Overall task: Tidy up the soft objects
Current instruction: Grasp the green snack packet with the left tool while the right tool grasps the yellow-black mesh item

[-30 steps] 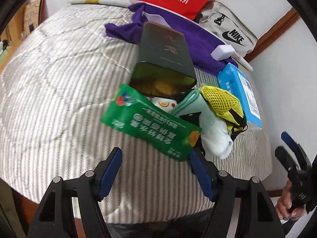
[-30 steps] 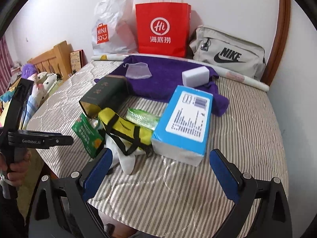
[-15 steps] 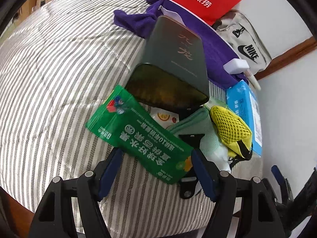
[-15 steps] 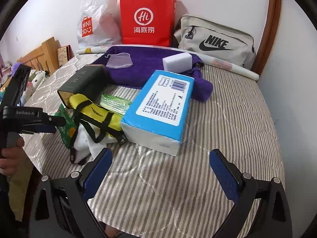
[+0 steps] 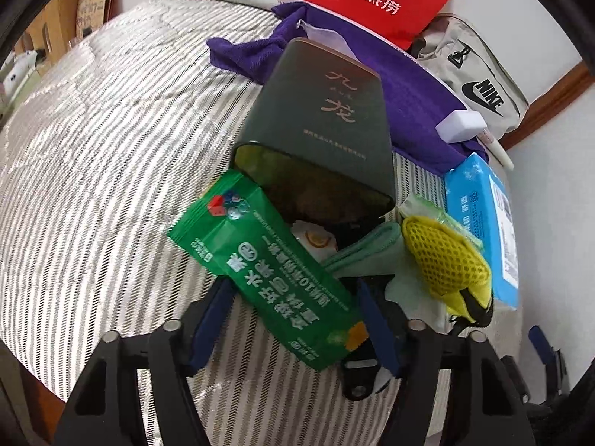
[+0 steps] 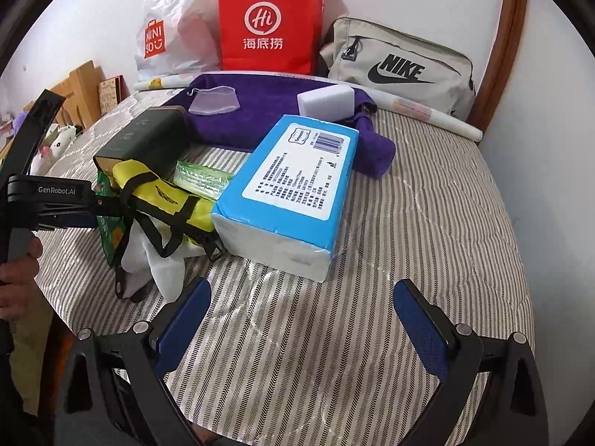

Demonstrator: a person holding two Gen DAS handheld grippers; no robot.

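A green snack packet (image 5: 275, 278) lies slantwise on the striped bed, one end leaning against a dark green tin box (image 5: 327, 119). My left gripper (image 5: 293, 286) points down over it. Its jaws are closing with the packet's near end between the blue pads, and I see no firm press. A pale green cloth (image 5: 368, 252), a yellow mesh bag (image 5: 442, 260) and a blue tissue pack (image 5: 479, 223) lie to the right. My right gripper (image 6: 302, 286) stands open over bare bedspread, short of the tissue pack (image 6: 293, 186). A white sock (image 6: 163, 264) lies under the yellow bag (image 6: 160, 193).
A purple towel (image 6: 267, 96) with a white sponge block (image 6: 325, 100) lies behind the pile. A red paper bag (image 6: 267, 22), a white plastic bag (image 6: 171, 26) and a grey Nike bag (image 6: 401, 70) stand against the wall. A hand (image 6: 18, 275) holds the left tool at the bed's edge.
My left gripper has come forward and down over the green packet, and its jaws have narrowed around it. The right gripper has sunk closer to the bed and the blue tissue pack.
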